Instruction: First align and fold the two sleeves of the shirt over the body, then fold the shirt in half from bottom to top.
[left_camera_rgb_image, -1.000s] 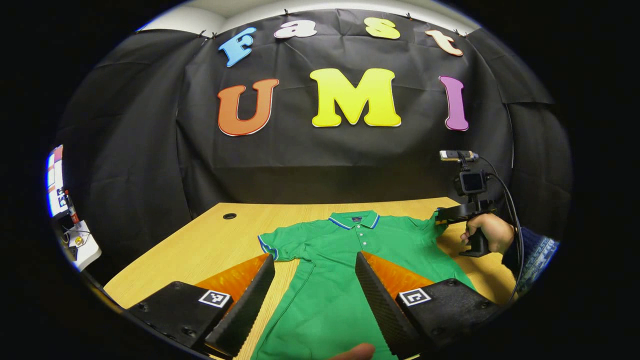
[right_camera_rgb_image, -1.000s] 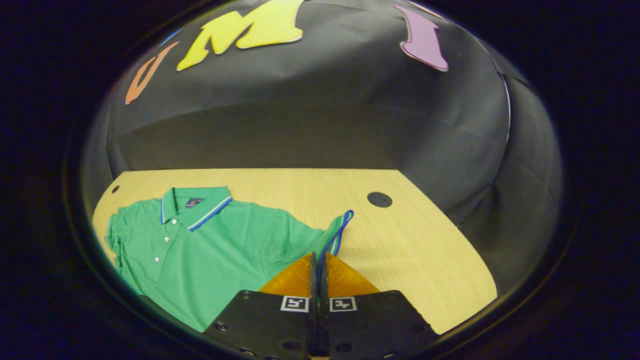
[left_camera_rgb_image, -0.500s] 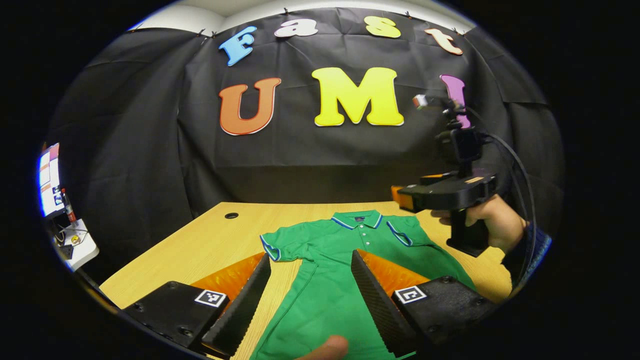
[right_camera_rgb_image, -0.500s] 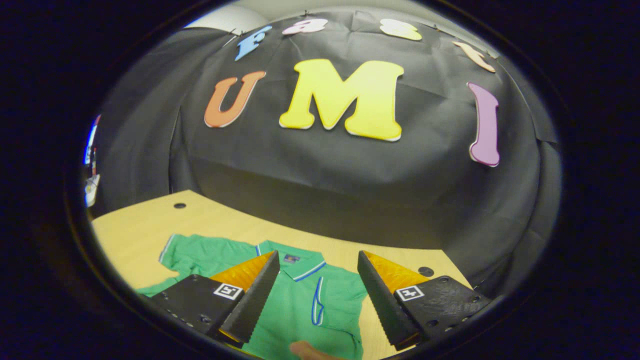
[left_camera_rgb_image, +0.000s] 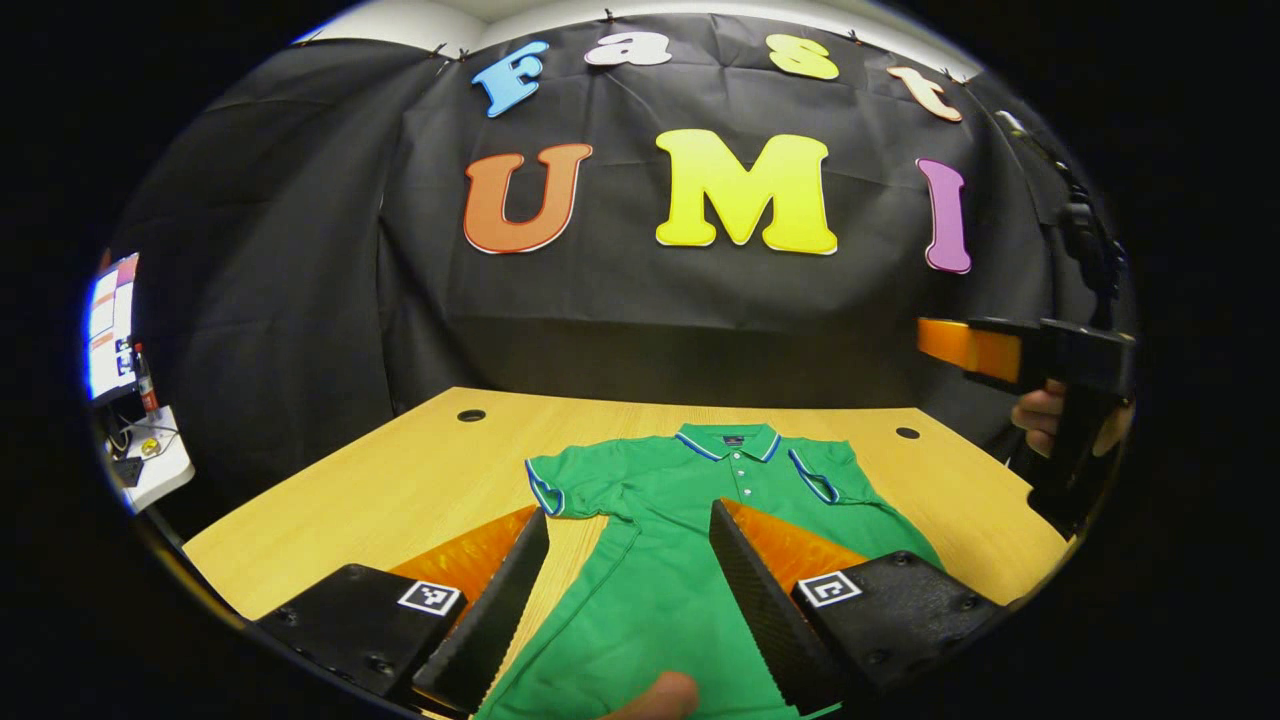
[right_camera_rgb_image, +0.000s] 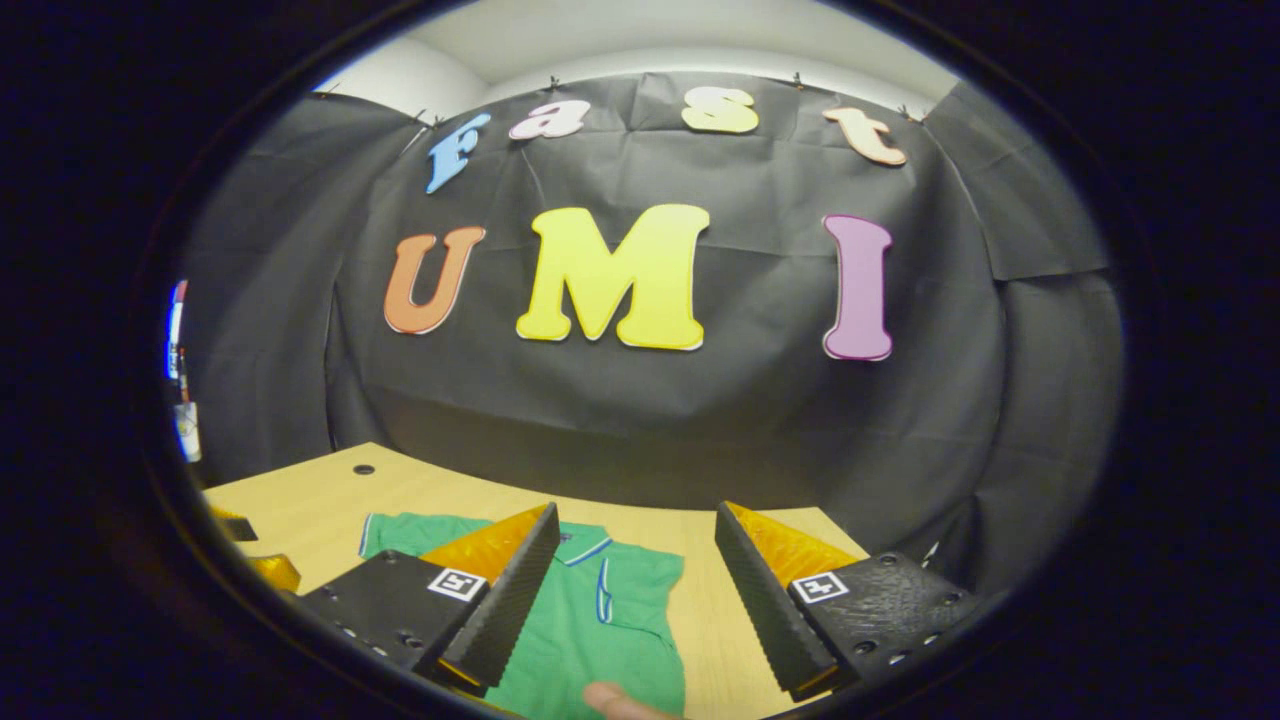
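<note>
A green polo shirt (left_camera_rgb_image: 660, 600) lies flat on the wooden table (left_camera_rgb_image: 400, 480), its blue-trimmed collar (left_camera_rgb_image: 730, 441) at the far end. One sleeve (left_camera_rgb_image: 548, 487) is spread out to the left. The other sleeve (left_camera_rgb_image: 818, 478) lies folded in over the body. My left gripper (left_camera_rgb_image: 628, 512) is open, low over the shirt's lower body, with nothing between its fingers. My right gripper (right_camera_rgb_image: 636, 510) is open and raised above the shirt (right_camera_rgb_image: 600, 620). The left gripper view also has that right gripper (left_camera_rgb_image: 1000, 350) high at the right, held by a hand (left_camera_rgb_image: 1040, 410).
Two round cable holes (left_camera_rgb_image: 471, 415) (left_camera_rgb_image: 907, 433) mark the table's far side. A lit screen (left_camera_rgb_image: 108, 330) and a white stand with cables (left_camera_rgb_image: 150, 465) sit off the table at the left. A fingertip (left_camera_rgb_image: 655, 695) shows at the bottom edge.
The right gripper let go of the sleeve, which now lies folded over the body; it opened, rose and drew back to the right. The left gripper barely moved.
</note>
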